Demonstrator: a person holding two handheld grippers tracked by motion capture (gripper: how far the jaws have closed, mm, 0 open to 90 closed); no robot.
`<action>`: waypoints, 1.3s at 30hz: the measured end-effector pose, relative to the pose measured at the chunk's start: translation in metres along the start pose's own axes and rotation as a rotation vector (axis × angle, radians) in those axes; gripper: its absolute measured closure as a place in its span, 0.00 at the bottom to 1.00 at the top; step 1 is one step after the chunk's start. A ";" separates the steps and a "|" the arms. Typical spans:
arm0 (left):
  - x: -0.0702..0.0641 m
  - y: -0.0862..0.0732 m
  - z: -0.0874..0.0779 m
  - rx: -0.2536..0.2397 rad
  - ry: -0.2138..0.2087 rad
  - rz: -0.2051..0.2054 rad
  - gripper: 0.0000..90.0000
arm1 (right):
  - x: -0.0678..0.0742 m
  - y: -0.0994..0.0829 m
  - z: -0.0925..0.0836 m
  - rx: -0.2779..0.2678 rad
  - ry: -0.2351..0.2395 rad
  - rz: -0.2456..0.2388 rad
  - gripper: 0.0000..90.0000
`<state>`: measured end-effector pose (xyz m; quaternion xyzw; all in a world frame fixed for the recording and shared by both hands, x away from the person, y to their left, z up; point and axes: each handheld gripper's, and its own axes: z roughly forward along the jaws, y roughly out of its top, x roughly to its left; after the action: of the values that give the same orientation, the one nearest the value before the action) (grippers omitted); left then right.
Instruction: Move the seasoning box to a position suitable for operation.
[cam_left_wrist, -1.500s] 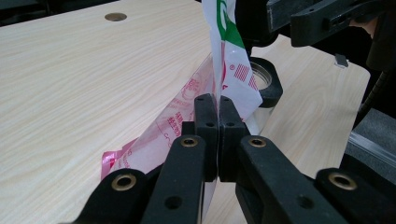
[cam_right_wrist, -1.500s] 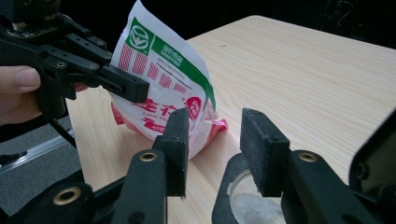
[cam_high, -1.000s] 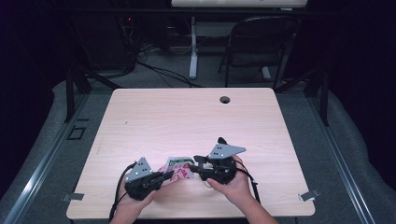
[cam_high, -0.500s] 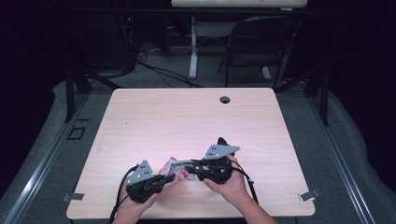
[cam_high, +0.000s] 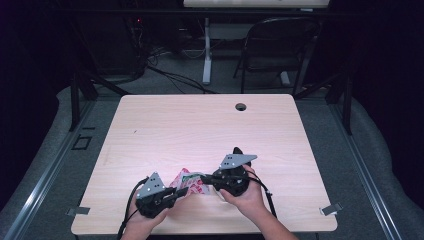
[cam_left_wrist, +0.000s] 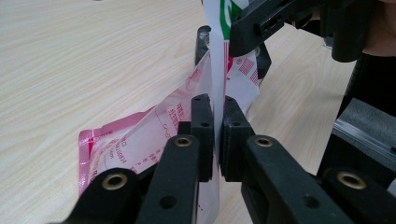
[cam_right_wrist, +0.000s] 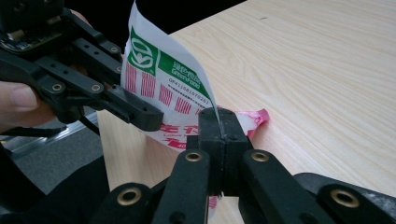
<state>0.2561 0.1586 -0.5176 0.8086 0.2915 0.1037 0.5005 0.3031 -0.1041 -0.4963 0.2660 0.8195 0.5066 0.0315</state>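
A white plastic packet (cam_high: 189, 182) with red and green print is held up off the table (cam_high: 200, 130) near its front edge, between both grippers. My right gripper (cam_right_wrist: 218, 112) has just been closing, and its jaws now meet on the packet's (cam_right_wrist: 163, 79) top edge. My left gripper (cam_left_wrist: 215, 100) has just been opening. The packet's (cam_left_wrist: 154, 135) edge still stands between its pads, with a thin gap on each side. In the high view the left gripper (cam_high: 181, 192) is at the packet's left and the right gripper (cam_high: 204, 178) at its right.
The packet's lower corner rests on the wood close to the table's front edge. A round cable hole (cam_high: 241, 106) sits at the far side of the table. A dark chair (cam_high: 280, 45) and a desk leg (cam_high: 206, 55) stand beyond the table.
The right gripper's jaws have come together on the packet's edge. Both hands have stayed where they were.
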 end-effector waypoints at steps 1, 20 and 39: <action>0.000 0.000 -0.001 -0.001 0.002 -0.003 0.91 | 0.000 0.000 0.000 -0.002 0.003 0.003 1.00; 0.001 -0.010 -0.009 0.019 0.091 0.066 0.94 | 0.003 0.014 0.008 -0.042 0.031 0.010 1.00; 0.011 0.000 -0.021 -0.068 0.071 0.041 0.98 | 0.009 0.044 0.009 -0.078 0.012 -0.032 1.00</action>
<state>0.2556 0.1802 -0.5088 0.7927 0.2889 0.1522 0.5148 0.3159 -0.0780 -0.4615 0.2484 0.8034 0.5392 0.0452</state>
